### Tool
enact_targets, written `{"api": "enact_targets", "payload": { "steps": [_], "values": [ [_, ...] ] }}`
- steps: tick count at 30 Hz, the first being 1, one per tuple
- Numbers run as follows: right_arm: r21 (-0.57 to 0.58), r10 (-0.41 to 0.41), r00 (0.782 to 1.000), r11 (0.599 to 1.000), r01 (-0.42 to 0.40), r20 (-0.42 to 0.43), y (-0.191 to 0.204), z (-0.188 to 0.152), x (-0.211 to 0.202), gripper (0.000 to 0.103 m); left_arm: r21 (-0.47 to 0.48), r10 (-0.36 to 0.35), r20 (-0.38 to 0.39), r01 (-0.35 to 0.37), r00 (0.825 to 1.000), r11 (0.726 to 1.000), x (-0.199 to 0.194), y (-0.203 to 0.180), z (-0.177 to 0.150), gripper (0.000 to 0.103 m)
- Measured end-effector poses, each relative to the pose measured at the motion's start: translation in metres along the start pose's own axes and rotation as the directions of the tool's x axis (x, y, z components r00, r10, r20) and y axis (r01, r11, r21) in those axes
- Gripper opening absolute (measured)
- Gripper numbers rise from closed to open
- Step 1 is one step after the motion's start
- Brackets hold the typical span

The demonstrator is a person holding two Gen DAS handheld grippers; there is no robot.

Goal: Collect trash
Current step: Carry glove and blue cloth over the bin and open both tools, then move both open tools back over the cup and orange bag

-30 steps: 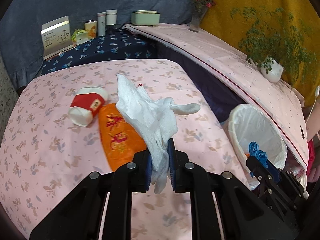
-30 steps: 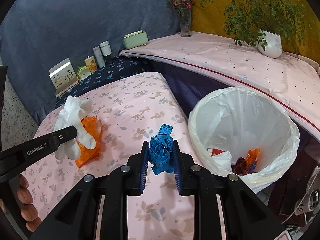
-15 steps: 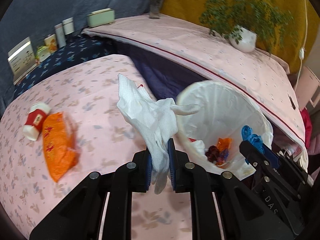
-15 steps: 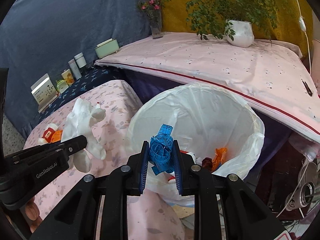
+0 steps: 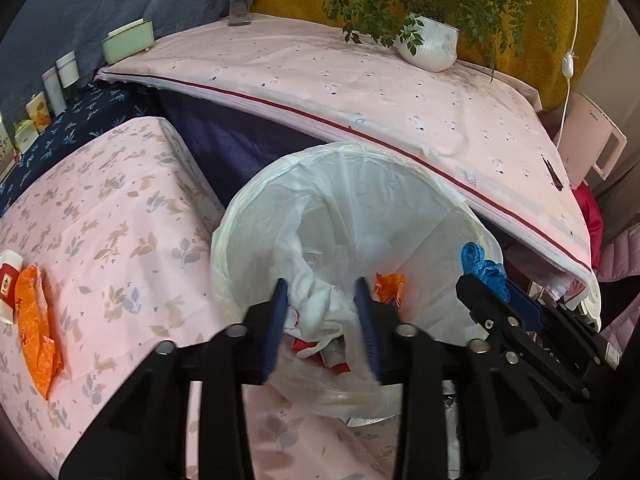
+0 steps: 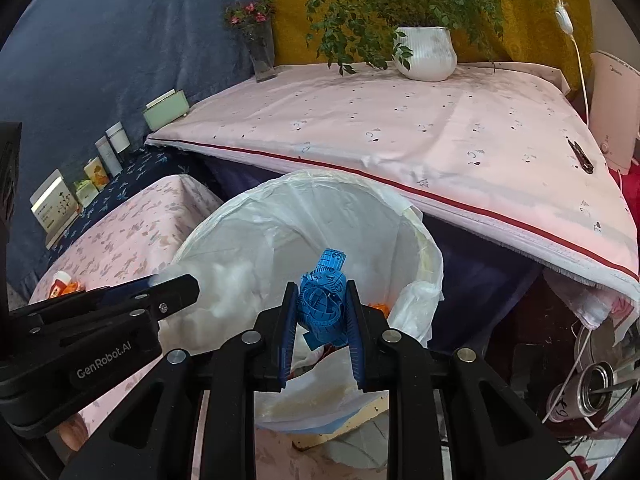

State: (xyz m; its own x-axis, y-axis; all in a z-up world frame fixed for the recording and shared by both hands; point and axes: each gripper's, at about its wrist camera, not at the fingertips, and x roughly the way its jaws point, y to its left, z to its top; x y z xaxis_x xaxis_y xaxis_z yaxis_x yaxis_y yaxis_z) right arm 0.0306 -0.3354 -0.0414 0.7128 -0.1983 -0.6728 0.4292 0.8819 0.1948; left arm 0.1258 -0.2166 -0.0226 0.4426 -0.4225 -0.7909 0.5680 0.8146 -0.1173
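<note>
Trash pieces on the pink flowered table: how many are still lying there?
2: an orange wrapper and a red-and-white cup beside it, both at the table's left edge. More may be hidden outside the view.

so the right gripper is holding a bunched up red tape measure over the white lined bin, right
Not quite: the tape measure is blue, not red. The right wrist view shows it bunched up and pinched in the right gripper, held over the white lined bin. The rest of what you said stands.
</note>
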Motion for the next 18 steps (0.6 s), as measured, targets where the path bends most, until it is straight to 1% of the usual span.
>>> {"api": "enact_targets", "payload": {
  "steps": [1, 2, 4, 6, 10, 12, 14, 18],
  "values": [
    [-0.003, -0.002, 1.000, 1.000, 0.002, 0.000, -0.001, 0.001, 0.001, 0.022, -0.008, 0.003, 0.003, -0.003, 1.000, 1.000, 0.001, 0.000, 0.000, 0.048],
    [-0.005, -0.002, 1.000, 1.000, 0.002, 0.001, -0.001, 0.001, 0.002, 0.022, -0.015, 0.006, 0.008, -0.006, 1.000, 1.000, 0.001, 0.002, 0.000, 0.050],
    [-0.011, -0.001, 1.000, 1.000, 0.001, 0.000, 0.000, 0.002, 0.004, 0.022, -0.028, 0.022, 0.010, -0.022, 1.000, 0.999, 0.001, 0.006, -0.001, 0.060],
    [-0.021, 0.002, 1.000, 1.000, -0.002, -0.002, 0.003, 0.004, 0.007, 0.023, -0.051, 0.032, 0.011, -0.031, 0.999, 0.998, 0.001, 0.013, -0.003, 0.063],
    [-0.032, 0.013, 1.000, 0.999, -0.013, -0.002, 0.010, 0.005, 0.010, 0.025, -0.089, 0.057, 0.008, -0.056, 0.998, 0.994, 0.000, 0.027, -0.007, 0.064],
    [-0.041, 0.015, 1.000, 0.999, -0.015, -0.002, 0.015, 0.006, 0.011, 0.030, -0.104, 0.072, 0.012, -0.070, 0.997, 0.992, -0.003, 0.034, -0.009, 0.064],
    [-0.049, 0.016, 1.000, 0.999, -0.016, 0.003, 0.020, 0.007, 0.012, 0.038, -0.124, 0.083, 0.016, -0.080, 0.996, 0.989, -0.006, 0.042, -0.011, 0.066],
    [-0.056, 0.021, 1.000, 0.998, -0.020, 0.010, 0.028, 0.009, 0.010, 0.044, -0.157, 0.108, 0.030, -0.102, 0.994, 0.982, -0.014, 0.056, -0.014, 0.070]
  ]
}}
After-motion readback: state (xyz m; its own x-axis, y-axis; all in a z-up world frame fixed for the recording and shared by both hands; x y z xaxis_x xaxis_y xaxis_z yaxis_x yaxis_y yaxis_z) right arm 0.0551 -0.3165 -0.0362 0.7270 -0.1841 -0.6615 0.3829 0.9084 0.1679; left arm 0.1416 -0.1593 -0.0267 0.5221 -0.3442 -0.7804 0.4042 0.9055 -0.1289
